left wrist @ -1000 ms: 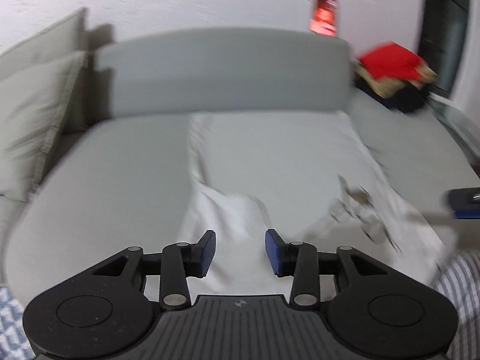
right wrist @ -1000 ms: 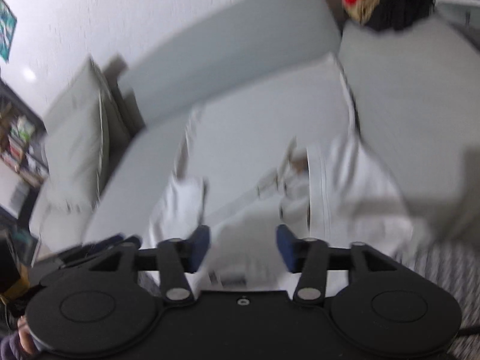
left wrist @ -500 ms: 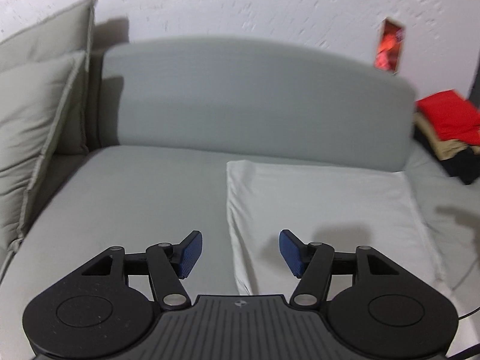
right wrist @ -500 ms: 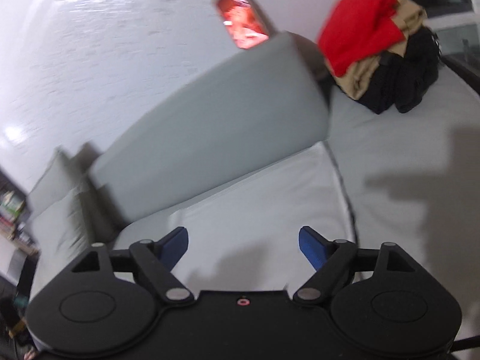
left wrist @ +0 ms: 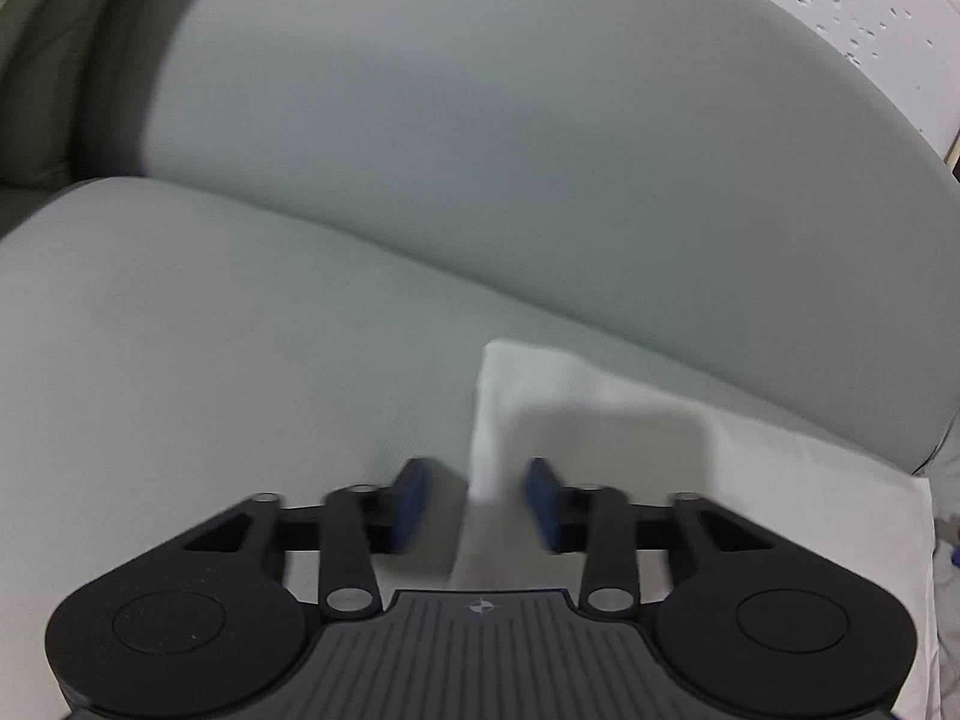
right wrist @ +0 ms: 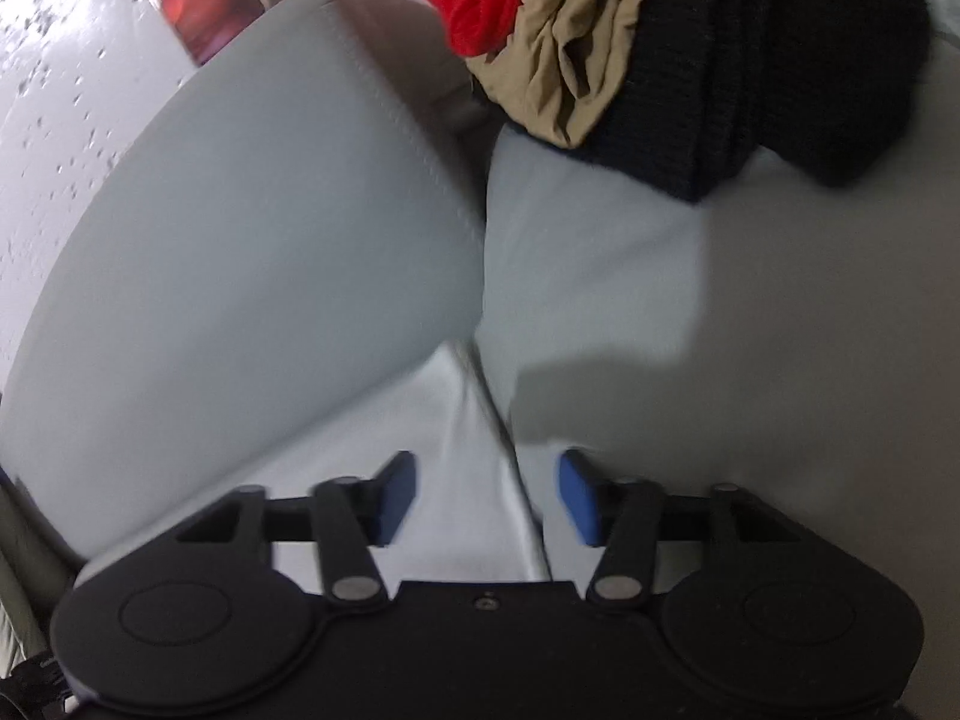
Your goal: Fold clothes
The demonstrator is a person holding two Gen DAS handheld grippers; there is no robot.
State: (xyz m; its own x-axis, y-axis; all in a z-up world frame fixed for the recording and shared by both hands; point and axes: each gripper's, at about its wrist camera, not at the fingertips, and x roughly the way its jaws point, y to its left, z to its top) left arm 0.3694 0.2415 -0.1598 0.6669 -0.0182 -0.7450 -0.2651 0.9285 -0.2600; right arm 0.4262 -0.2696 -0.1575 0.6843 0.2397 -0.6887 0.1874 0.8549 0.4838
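Lying flat on the sofa seat (left wrist: 210, 360), the white garment (left wrist: 600, 420) has its far corners between both tongs. The left gripper (left wrist: 477, 501) and right gripper (right wrist: 486, 495) have just been closing but stand apart, pinching nothing yet. Next: close on the corners and fold. A clothes pile (right wrist: 660, 30) sits clear.

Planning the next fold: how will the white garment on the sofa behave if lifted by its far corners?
The white garment looks thin and lies flat on the sofa seat, so it is probably light and floppy. Lifted by two corners, its middle would likely sag. Its edge looks seamed, possibly firmer to pinch.
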